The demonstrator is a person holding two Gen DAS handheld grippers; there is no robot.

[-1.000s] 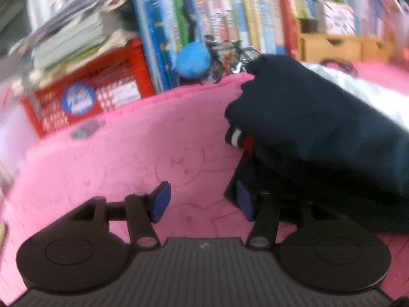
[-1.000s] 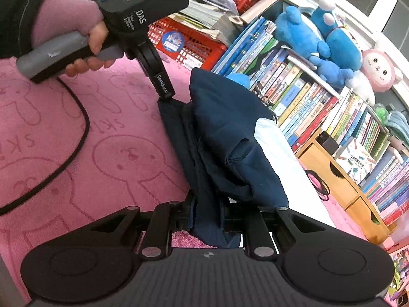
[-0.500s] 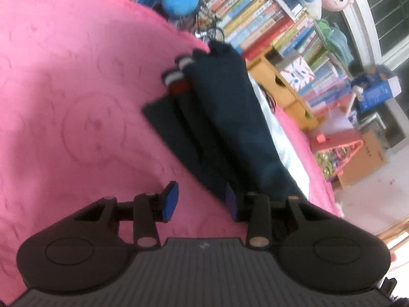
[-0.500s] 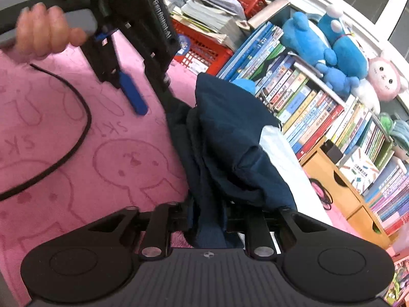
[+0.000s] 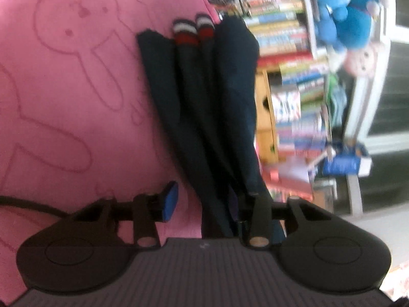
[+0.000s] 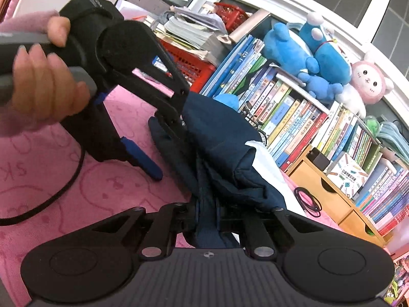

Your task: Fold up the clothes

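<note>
The navy garment (image 6: pixel 219 153), folded into a long strip with striped cuffs (image 5: pixel 191 30) at the upper centre of the left view, lies on the pink rabbit-print blanket (image 5: pixel 64 102). The right gripper (image 6: pixel 207 217) is clamped on its near end at lower centre. The left gripper (image 5: pixel 204 204) is closing, one pad still clear of the cloth. It may catch only some layers, so the fold could slide apart.

soft, even daylight; the left wrist view is smeared with motion blur, bookshelf (image 5: pixel 294 81) washed out. the right wrist view is sharp, fisheye bending the window frame (image 6: pixel 294 7) at its edges.
</note>
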